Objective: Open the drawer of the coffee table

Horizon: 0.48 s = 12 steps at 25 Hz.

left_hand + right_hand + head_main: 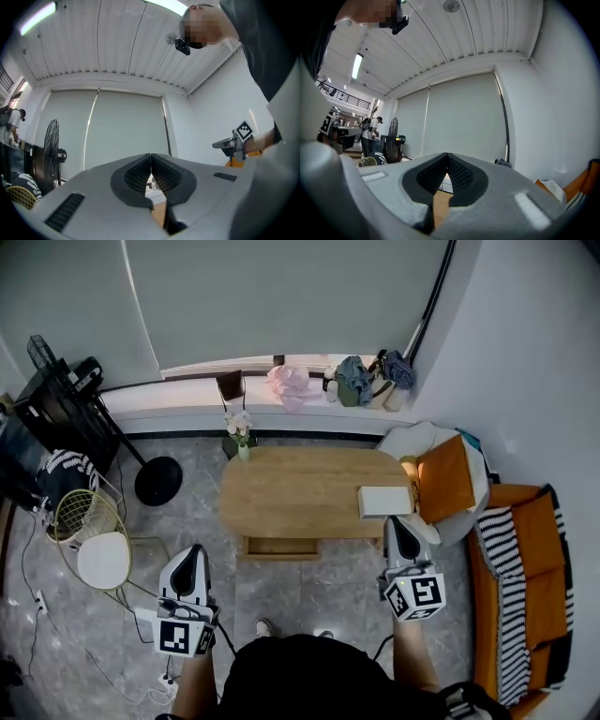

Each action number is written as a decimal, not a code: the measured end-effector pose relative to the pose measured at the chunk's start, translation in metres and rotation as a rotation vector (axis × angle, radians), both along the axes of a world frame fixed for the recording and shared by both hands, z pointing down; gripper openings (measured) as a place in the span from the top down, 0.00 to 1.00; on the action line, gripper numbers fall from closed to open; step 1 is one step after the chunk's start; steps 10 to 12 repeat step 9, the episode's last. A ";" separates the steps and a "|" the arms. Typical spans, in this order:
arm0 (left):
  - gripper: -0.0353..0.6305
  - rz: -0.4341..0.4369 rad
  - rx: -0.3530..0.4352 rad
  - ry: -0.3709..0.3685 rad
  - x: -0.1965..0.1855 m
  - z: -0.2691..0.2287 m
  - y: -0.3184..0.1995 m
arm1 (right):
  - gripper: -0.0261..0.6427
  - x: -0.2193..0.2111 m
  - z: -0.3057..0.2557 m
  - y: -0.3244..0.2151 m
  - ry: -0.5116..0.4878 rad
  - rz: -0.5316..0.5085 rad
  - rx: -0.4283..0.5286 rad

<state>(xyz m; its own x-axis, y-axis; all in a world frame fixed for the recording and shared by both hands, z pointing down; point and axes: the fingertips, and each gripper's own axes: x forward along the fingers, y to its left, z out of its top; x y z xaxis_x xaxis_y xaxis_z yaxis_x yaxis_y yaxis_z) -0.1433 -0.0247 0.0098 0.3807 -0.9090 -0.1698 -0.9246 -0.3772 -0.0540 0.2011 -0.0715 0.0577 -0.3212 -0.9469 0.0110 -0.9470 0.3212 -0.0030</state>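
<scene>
The oval wooden coffee table (300, 488) stands in the middle of the head view, and its drawer (279, 546) shows under the near edge. My left gripper (194, 551) hangs in front of the table's left end, apart from it, shut on nothing. My right gripper (396, 523) is at the table's near right corner, close to the edge, also shut and empty. In the left gripper view the pads (140, 171) meet at the tip of that left gripper (150, 157), and the right gripper (234, 143) appears far right. In the right gripper view the right gripper (447, 155) points level over a wooden strip.
A white box (383, 501) and a small flower vase (240, 432) sit on the table. A fan base (157, 480) and a wire stool (103, 559) stand to the left. To the right are a beanbag with an orange cushion (444, 479) and a striped sofa (525, 587).
</scene>
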 end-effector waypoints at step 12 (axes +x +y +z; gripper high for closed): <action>0.94 0.020 0.023 0.014 0.001 -0.003 0.001 | 0.95 -0.004 -0.001 0.001 0.012 -0.007 0.001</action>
